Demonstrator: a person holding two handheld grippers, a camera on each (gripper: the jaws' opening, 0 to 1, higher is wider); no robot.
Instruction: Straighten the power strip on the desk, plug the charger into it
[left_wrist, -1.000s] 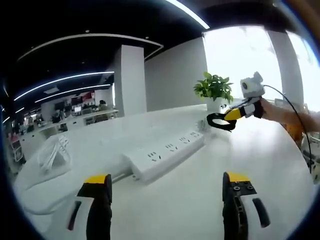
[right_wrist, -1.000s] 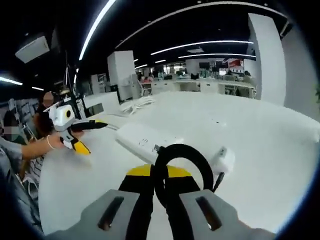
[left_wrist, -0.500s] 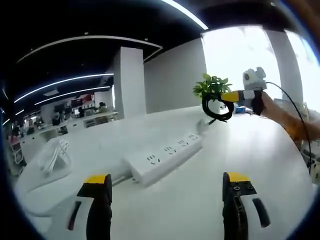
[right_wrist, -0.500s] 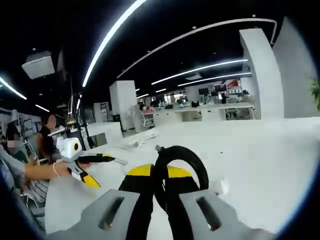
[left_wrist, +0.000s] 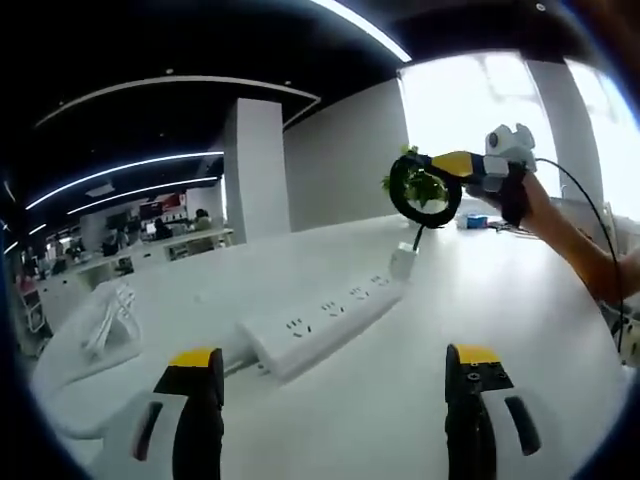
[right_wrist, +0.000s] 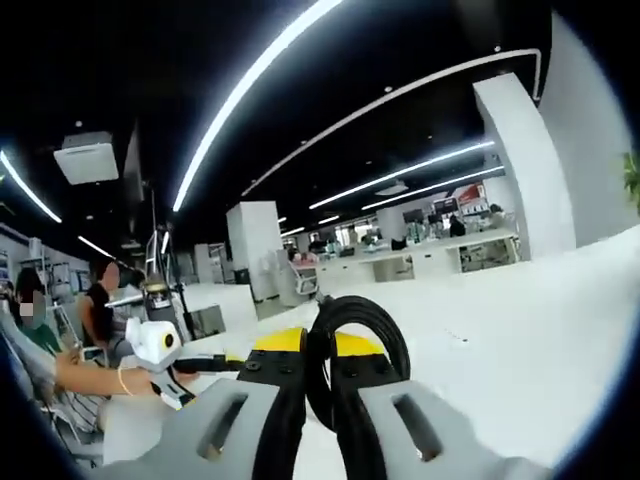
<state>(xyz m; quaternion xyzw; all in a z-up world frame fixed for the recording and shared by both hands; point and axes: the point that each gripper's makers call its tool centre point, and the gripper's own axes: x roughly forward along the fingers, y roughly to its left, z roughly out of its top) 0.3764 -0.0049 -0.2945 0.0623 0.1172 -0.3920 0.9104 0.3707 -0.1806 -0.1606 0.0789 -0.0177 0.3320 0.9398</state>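
White power strip (left_wrist: 320, 322) lay near the middle of the desk (left_wrist: 400, 400), the right gripper (left_wrist: 425, 187) was clamped on the black cable coil (right_wrist: 355, 352) with the charger (left_wrist: 403, 263) dangling unplugged, and the left gripper (left_wrist: 335, 375) was apart.

1. A long white power strip (left_wrist: 322, 320) lies flat and aslant on the white tabletop (left_wrist: 520, 330).
2. The white charger (left_wrist: 402, 262) dangles at the strip's far end, under its coiled black cable (left_wrist: 425, 190).

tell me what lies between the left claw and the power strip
Bare white desk: in the left gripper view, nothing sits between the open left claw and the power strip.
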